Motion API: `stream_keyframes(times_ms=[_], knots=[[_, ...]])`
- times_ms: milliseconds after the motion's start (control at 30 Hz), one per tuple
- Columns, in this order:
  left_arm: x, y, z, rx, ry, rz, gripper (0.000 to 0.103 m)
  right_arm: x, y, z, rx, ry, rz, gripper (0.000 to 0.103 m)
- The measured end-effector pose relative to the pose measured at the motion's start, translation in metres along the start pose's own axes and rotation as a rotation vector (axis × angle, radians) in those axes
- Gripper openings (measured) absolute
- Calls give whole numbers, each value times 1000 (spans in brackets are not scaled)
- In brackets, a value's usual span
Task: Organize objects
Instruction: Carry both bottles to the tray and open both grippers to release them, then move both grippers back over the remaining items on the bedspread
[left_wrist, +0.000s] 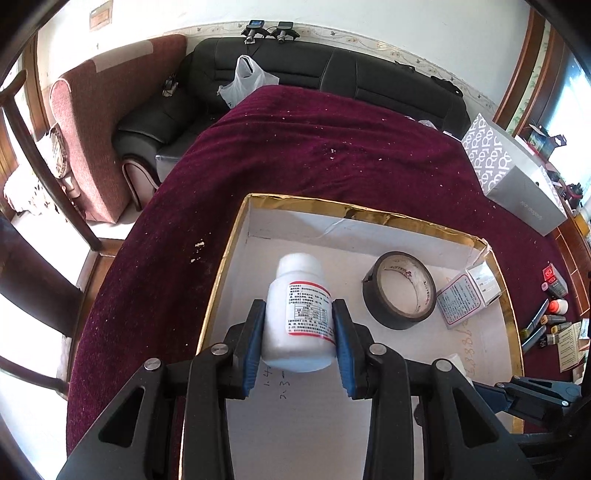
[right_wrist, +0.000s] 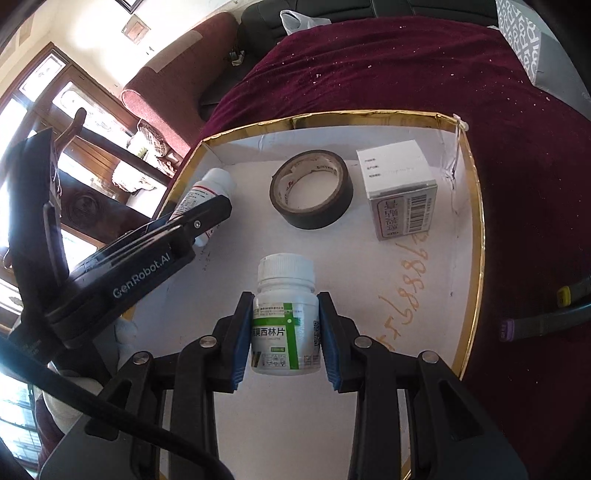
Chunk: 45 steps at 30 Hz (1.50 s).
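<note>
Both claws tilt steeply down over the gold-rimmed box (left_wrist: 236, 236). The left claw (left_wrist: 298, 332) grips a red-labelled bottle (left_wrist: 299, 317) near its left wall; the right claw (right_wrist: 285, 332) clamps a green-labelled bottle (right_wrist: 285, 325) over its bare middle floor, nearer than the tape roll (right_wrist: 311, 190).

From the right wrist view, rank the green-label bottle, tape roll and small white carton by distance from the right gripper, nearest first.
1. Green-label bottle: between the right gripper's fingers, over the tray floor.
2. Tape roll: ahead, mid-tray, lying flat.
3. Small white carton: ahead and right, near the tray's far right corner; only slightly farther than the tape.
</note>
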<state>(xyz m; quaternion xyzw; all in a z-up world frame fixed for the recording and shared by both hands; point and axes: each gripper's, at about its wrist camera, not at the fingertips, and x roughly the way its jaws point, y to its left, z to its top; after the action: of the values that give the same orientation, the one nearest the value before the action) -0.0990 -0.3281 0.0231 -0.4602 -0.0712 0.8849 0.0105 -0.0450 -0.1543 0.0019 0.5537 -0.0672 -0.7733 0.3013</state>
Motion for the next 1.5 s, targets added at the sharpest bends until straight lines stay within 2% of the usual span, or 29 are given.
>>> stream_keyframes(times_ms=[400, 600, 767, 833, 900, 967, 1267, 1500], knots=[[1, -4, -1, 23, -16, 18, 31, 11, 18, 4, -41, 35, 12, 32], [-6, 6, 4, -38, -6, -31, 31, 16, 26, 7, -54, 39, 5, 32], [-28, 14, 7, -77, -23, -20, 32, 20, 28, 7, -57, 46, -8, 32], [-39, 16, 7, -84, -42, -10, 36, 21, 30, 7, -61, 50, -13, 32], [-55, 21, 5, -101, -77, -16, 47, 23, 34, 8, -69, 51, -21, 32], [-68, 27, 2, -120, -106, -27, 49, 24, 37, 9, -76, 54, -23, 32], [-105, 45, -16, -163, -166, -17, 51, 40, 52, 22, -109, 48, -56, 32], [-113, 52, -22, -188, -177, -23, 51, 35, 52, 25, -112, 20, -66, 32]])
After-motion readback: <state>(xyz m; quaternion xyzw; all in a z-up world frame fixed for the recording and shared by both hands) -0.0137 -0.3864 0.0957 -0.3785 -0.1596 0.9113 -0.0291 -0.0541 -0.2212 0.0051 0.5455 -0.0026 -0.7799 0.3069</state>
